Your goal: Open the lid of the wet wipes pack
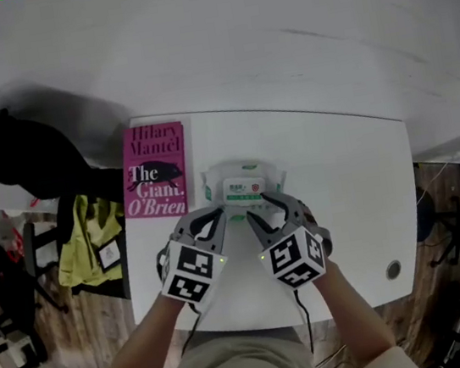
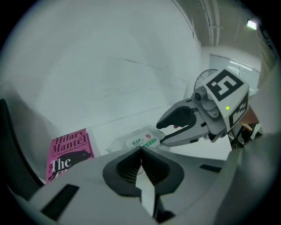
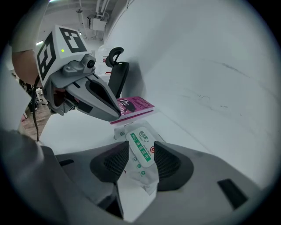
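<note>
The wet wipes pack (image 1: pixel 243 187) is seen lying flat on the white worktop (image 1: pixel 339 171), just beside a pink book (image 1: pixel 156 171), with its lid (image 3: pixel 139 147) apparently still flat and closed. The left gripper (image 2: pixel 140 151) is held with its jaws pressed together, their tips right at the near edge of the pack; whether a fold of wrapper is pinched there cannot be made out. The right gripper (image 3: pixel 141 153) is held with its jaws spread, and the pack with its green-striped lid is framed between them. The step in hand is judged to be the approach to the lid's free edge. It is best done if the soft pack is pinned down by the left gripper well clear of the lid, so that the body is not dragged upward. One right jaw should be slipped under the lid's lip, the lip nipped lightly, and the lid peeled back along its hinge rather than pulled straight up. A shallow bite is advised, since the wrapper beneath could be caught and crumpled.
</note>
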{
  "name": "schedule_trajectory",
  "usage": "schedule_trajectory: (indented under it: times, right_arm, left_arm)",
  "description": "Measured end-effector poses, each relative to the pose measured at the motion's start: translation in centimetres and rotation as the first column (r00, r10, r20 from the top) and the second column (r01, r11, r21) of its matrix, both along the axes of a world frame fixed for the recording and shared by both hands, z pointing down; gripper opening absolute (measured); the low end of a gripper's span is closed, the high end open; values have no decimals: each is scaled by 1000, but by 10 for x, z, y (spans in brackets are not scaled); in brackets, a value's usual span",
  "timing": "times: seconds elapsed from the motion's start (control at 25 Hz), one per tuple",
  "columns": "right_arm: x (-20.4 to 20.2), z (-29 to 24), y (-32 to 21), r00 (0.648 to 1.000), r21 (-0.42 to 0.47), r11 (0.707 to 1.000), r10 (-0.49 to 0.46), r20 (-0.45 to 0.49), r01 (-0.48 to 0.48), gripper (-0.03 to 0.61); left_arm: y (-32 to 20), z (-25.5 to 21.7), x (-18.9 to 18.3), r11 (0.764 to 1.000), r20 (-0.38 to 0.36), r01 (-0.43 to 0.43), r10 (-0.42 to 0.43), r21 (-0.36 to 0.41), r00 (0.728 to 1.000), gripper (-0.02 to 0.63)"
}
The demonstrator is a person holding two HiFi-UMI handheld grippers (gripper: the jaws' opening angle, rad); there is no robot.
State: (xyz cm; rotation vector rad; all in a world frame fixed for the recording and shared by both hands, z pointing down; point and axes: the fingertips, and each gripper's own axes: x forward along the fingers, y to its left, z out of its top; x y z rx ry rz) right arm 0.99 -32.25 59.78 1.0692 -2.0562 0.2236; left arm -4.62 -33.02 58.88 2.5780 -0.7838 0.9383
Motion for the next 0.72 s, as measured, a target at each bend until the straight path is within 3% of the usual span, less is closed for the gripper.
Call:
schedule_trajectory:
  times: [0.4,0.72]
  right_arm:
    - [-11,34,-8,984,-5,1000,-12,-176,12,195]
    - [-16,47,-9,932,38,994,-82,-353,102,138]
  left_arm:
    - [-7,48,-8,995,3,-77,78,-60,997,21]
    - [-7,66,-8,994,18,-71,73,-81,997,21]
